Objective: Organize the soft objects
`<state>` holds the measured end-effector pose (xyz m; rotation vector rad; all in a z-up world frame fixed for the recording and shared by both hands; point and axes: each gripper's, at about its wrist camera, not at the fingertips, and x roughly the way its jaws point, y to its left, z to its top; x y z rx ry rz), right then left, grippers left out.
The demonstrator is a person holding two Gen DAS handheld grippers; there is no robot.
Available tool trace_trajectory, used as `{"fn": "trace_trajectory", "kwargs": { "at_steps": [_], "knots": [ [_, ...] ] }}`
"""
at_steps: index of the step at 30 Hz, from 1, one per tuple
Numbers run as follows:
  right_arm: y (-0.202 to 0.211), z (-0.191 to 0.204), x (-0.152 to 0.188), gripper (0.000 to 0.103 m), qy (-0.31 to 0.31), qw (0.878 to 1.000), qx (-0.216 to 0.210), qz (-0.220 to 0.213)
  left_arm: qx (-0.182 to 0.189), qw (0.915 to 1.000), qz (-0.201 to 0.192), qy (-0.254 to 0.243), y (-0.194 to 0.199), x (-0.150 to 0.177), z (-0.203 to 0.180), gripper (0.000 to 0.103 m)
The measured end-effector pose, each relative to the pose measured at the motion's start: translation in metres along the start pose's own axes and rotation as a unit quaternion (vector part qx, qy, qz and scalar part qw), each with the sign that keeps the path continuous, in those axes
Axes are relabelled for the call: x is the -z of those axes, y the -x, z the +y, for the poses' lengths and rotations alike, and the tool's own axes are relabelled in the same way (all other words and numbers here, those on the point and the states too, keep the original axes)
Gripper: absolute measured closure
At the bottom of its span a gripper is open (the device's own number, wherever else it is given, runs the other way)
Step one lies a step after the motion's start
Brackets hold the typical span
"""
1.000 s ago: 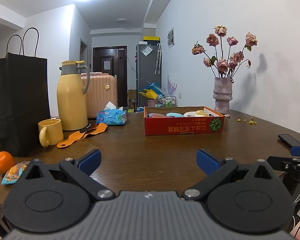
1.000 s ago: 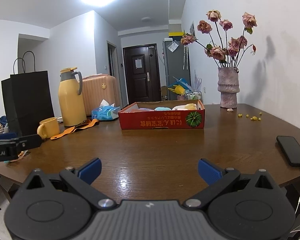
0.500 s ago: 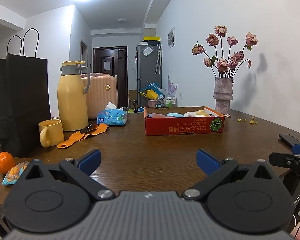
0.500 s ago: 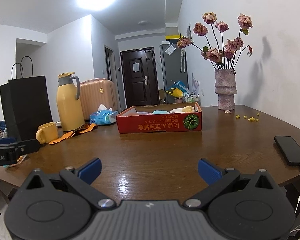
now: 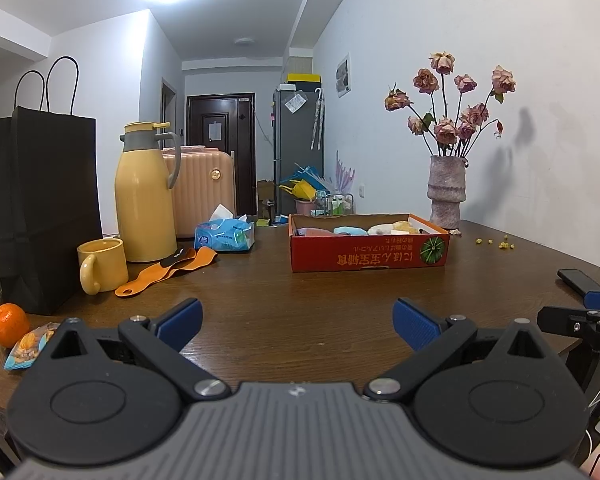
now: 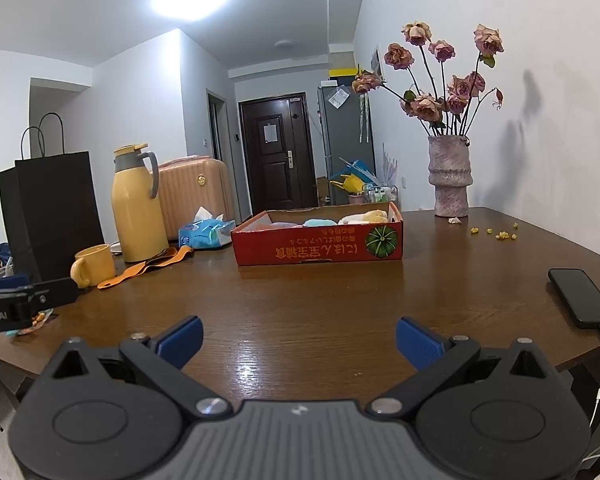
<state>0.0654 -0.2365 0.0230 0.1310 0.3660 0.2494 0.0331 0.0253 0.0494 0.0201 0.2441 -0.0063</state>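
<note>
— Far left of the dark brown wooden table (image 5: pixel 300 320)?
— Tall black paper bag with loop handles (image 5: pixel 40 208), upright; small round orange fruit (image 5: pixel 9 324) and a bright snack packet (image 5: pixel 28 350) just in front, near the table edge.
— Further right?
— Squat yellow ceramic mug (image 5: pixel 100 270), tall yellow plastic thermos jug with grey handle (image 5: pixel 145 194) behind it, flat orange strap (image 5: pixel 168 270) lying beside both, then a blue soft tissue pack (image 5: pixel 225 234).
— Left gripper (image 5: pixel 298 320)?
— Hovering low over bare wood at the near edge, blue pads spread wide, holding nothing.
— Soft objects?
— Pink, blue, white and yellow soft items (image 5: pixel 364 229) lying inside the shallow red cardboard box (image 5: pixel 368 258), mid-table, well apart from both grippers.
— Right of the box?
— Rough pink ceramic vase of dried roses (image 6: pixel 449 178) by the wall, yellow crumbs (image 6: pixel 496 234) scattered near it, black smartphone with a cable (image 6: pixel 582 296) at the right edge.
— Right gripper (image 6: pixel 300 344)?
— Also over bare wood, jaws wide apart, empty.
</note>
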Motion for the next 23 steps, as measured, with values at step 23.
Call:
{"fn": "trace_trajectory", "kwargs": {
  "at_steps": [23],
  "knots": [
    [0.0042,0.0001,0.0004,0.000,-0.003,1.000,0.001,-0.017,0.001,0.9997,-0.023,0.001,0.0083,-0.0006,-0.0021,0.000]
  ]
}}
